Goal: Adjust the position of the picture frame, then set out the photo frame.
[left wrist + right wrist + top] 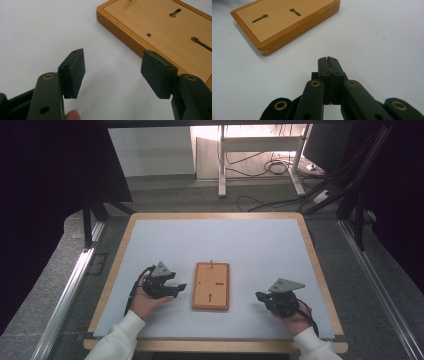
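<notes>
A flat wooden board [211,285] with keyhole slots lies on the white mat [215,245], between my two hands. The left gripper [181,287] sits just left of the board, pointing at its left edge, jaws spread wide with nothing between them. In the left gripper view the gripper [113,72] stands open over bare mat, and the board [160,27] fills the upper right. The right gripper [258,296] rests right of the board, jaws pressed together and empty. In the right gripper view the gripper [328,60] is shut, with the board [284,17] farther off at upper left.
The mat lies on a wood-edged table [320,270]. Beyond the far edge are floor cables [270,167] and a desk frame [222,160]. Metal rails [70,285] run along both sides.
</notes>
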Action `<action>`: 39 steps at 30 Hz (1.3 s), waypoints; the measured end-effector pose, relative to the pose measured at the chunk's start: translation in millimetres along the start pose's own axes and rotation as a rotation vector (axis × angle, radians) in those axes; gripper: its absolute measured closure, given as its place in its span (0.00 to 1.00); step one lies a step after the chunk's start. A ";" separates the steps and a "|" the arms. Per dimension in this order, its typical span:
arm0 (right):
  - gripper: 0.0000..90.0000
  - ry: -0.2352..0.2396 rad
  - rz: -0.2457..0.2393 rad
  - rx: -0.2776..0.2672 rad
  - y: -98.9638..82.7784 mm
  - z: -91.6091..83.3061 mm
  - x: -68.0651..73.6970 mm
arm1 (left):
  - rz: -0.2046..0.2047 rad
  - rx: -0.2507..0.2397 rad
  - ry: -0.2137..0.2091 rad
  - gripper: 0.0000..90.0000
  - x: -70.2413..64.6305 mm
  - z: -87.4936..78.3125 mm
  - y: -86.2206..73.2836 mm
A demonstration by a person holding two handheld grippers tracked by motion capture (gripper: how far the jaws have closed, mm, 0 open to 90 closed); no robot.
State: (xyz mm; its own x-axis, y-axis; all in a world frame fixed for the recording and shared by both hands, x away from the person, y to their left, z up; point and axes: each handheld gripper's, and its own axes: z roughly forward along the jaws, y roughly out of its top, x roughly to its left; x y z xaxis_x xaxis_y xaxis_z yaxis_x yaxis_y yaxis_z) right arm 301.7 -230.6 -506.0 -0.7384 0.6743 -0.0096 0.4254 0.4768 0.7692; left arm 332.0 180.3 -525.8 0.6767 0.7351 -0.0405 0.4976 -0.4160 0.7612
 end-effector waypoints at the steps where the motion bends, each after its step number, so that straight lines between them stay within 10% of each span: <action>1: 0.98 0.002 0.009 0.000 -2.4 -1.4 -2.0 | -0.002 -0.003 -0.001 0.39 0.0 -0.1 0.0; 9: 0.50 -0.014 0.041 -0.031 -4.0 2.2 -3.2 | 0.006 -0.025 -0.014 0.36 0.3 -0.2 2.0; 16: 0.31 -0.044 0.061 -0.053 -3.8 -0.1 -5.5 | 0.045 -0.051 -0.029 0.29 -2.6 2.0 11.4; 39: 0.29 -0.033 0.074 -0.040 -12.3 -1.0 -4.4 | 0.097 -0.064 -0.134 0.45 4.9 52.0 64.8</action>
State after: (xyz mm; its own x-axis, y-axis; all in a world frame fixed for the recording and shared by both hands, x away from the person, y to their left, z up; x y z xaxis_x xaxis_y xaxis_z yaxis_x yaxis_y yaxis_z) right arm 299.3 -240.0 -514.8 -0.6878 0.7253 0.0274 0.4562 0.4026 0.7936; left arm 395.7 129.1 -510.3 0.7880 0.6138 -0.0477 0.3941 -0.4434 0.8051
